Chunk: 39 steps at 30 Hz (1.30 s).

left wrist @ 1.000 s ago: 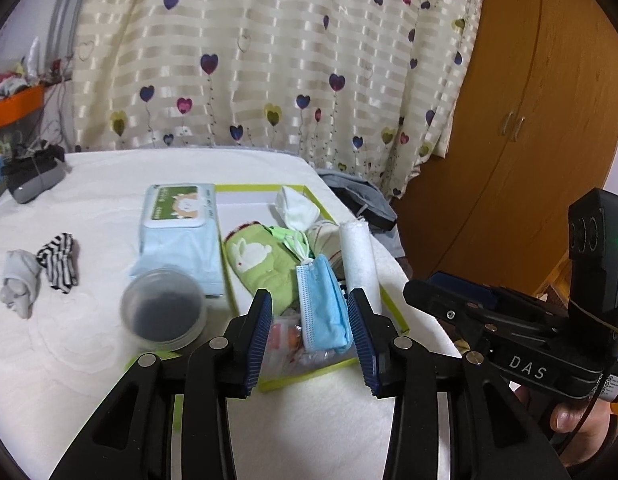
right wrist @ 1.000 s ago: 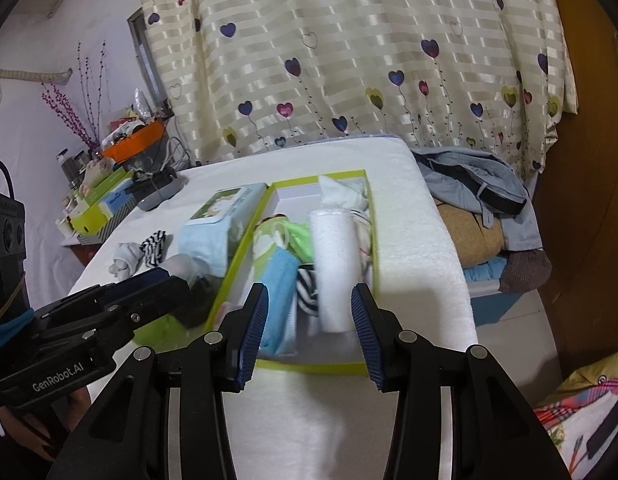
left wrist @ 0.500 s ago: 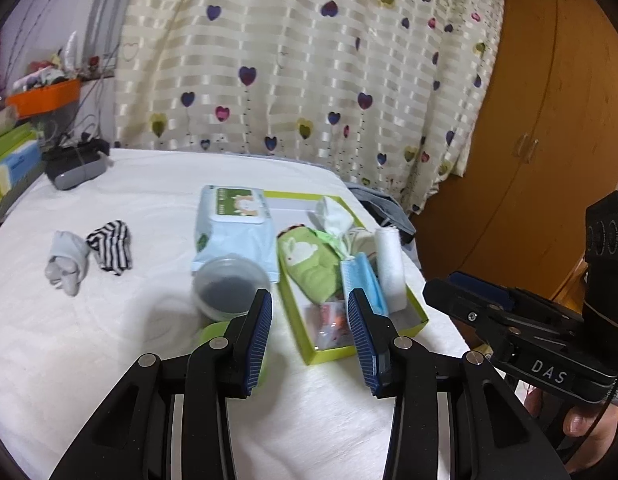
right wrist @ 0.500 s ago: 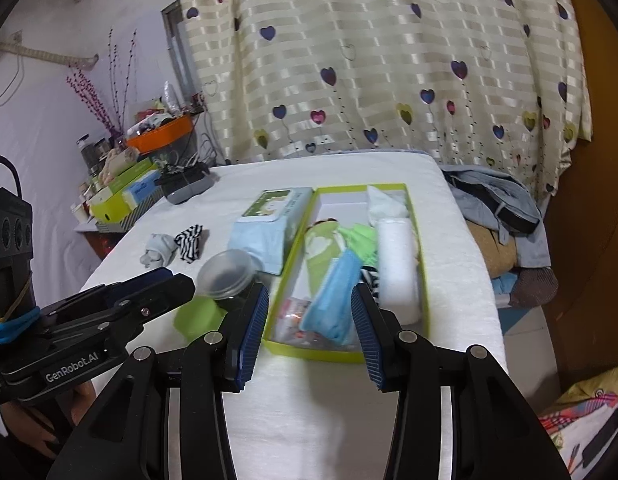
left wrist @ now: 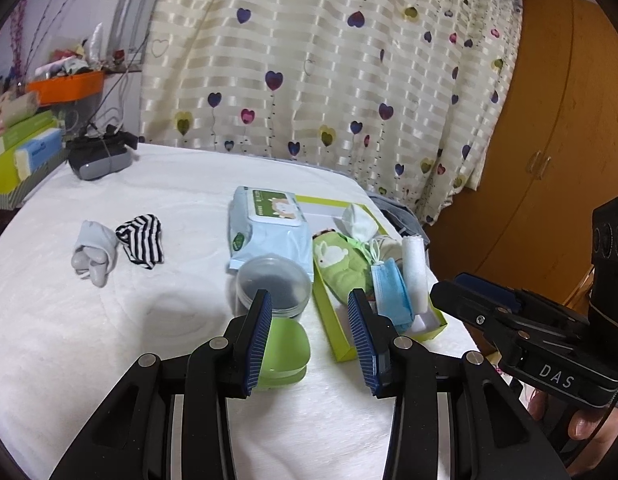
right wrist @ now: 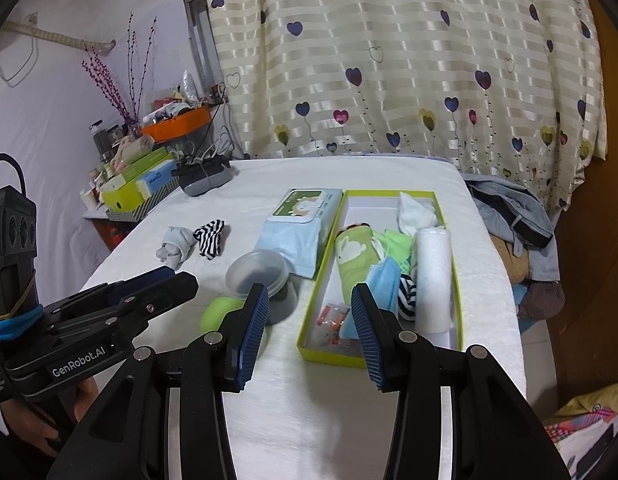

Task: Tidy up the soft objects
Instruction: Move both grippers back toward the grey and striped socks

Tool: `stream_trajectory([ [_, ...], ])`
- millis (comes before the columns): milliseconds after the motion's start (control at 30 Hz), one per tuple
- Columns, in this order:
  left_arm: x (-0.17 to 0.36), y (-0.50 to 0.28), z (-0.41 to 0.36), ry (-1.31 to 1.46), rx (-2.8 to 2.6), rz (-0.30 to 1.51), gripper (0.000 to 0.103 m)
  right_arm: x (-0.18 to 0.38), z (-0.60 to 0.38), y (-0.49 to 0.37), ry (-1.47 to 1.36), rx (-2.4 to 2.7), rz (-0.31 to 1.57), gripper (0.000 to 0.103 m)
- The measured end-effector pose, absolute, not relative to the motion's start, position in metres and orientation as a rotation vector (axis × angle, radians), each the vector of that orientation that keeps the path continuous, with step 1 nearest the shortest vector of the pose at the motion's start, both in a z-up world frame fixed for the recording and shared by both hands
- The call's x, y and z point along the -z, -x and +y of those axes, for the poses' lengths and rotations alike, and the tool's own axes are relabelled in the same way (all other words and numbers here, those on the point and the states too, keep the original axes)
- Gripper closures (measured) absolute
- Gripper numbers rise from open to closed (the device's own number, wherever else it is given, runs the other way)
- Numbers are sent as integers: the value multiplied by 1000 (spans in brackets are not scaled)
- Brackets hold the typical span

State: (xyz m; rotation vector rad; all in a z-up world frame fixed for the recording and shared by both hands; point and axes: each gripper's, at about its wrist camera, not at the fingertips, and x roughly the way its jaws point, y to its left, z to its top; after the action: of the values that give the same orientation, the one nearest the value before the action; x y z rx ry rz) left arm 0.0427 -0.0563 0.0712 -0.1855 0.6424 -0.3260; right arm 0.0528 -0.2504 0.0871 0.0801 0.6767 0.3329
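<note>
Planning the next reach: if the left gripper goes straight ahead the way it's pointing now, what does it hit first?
Probably the clear lidded tub, just past the open left gripper; the green box lies slightly right. Depth is uncertain.

Right gripper (right wrist: 307,322): jaws apart, empty.
Green box (right wrist: 457,280): near bed's right edge.
Striped sock (right wrist: 209,238): left, beside grey sock (right wrist: 174,246).

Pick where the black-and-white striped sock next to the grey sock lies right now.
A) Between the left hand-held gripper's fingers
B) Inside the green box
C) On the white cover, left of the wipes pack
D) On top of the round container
C: the striped sock lies on the white cover beside the grey sock, left of the wipes pack and outside the green box.
</note>
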Motion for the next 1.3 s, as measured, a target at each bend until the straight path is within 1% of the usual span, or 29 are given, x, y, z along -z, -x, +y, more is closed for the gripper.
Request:
stream_trajectory([
  [400,-67,-45,-37,203,290,648,65,-83,-230,-58,-49,-367,690,58],
  [467,-66,-45,-34,206,285,650,65,-82,-226,-59,-46,-373,694,56],
  [500,-65,-45,-32,208,282,651,65,-81,-224,-59,-45,-374,696,53],
  [567,-65,-46,-28,209,274,652,65,-81,-221,-61,-46,-377,697,53],
  [1100,-58,-47,7,247,222,658,65,-79,-183,-67,-11,-440,713,52],
  [1300,-49,-50,32,267,176,667,65,-76,-166,-73,13,-461,727,52],
])
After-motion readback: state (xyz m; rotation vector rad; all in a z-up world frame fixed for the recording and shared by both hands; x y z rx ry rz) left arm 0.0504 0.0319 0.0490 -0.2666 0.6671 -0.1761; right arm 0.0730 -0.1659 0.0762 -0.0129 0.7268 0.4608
